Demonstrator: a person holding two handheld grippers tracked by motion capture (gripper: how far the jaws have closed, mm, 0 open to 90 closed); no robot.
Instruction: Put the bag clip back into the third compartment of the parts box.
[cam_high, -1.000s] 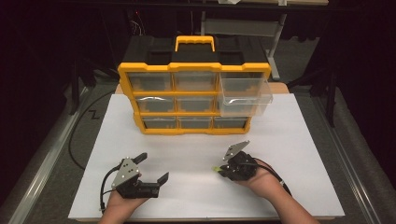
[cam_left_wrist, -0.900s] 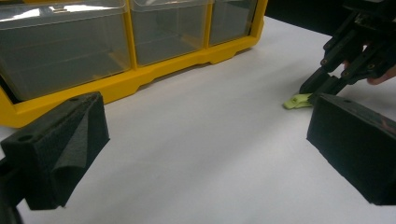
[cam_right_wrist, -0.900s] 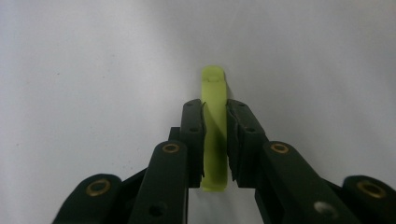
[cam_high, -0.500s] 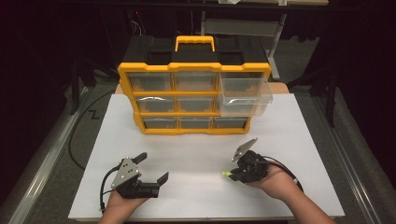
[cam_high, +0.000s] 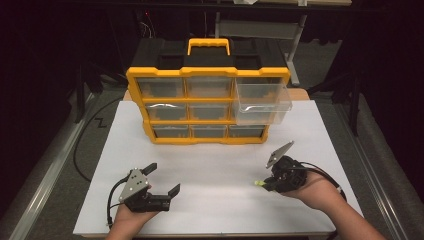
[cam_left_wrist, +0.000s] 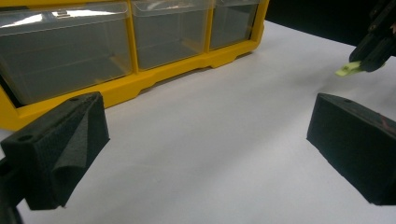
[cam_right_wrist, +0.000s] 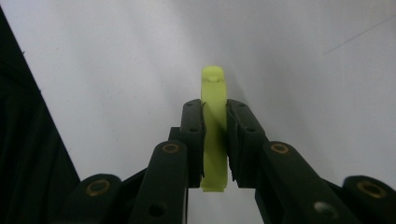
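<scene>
A yellow and black drawer organizer (cam_high: 207, 100) stands at the back of the white mat, and its upper right clear drawer (cam_high: 261, 102) is pulled out. My right gripper (cam_high: 265, 184) hovers at the front right, shut on a small yellow-green plastic piece (cam_right_wrist: 214, 126) that sticks out past the jaws. That piece (cam_left_wrist: 348, 70) also appears in the left gripper view, at its upper right. My left gripper (cam_high: 161, 178) rests at the front left with its jaws wide apart and nothing between its pads (cam_left_wrist: 60, 149). The organizer's bottom drawers (cam_left_wrist: 173, 30) lie ahead of it.
The white mat (cam_high: 220, 165) covers the table between the organizer and the hands. A black cable (cam_high: 85, 137) runs along the table's left side. Dark floor and stand legs surround the table.
My right gripper has moved to the right and a little toward the front edge with the yellow-green piece in it. The left gripper has not moved.
</scene>
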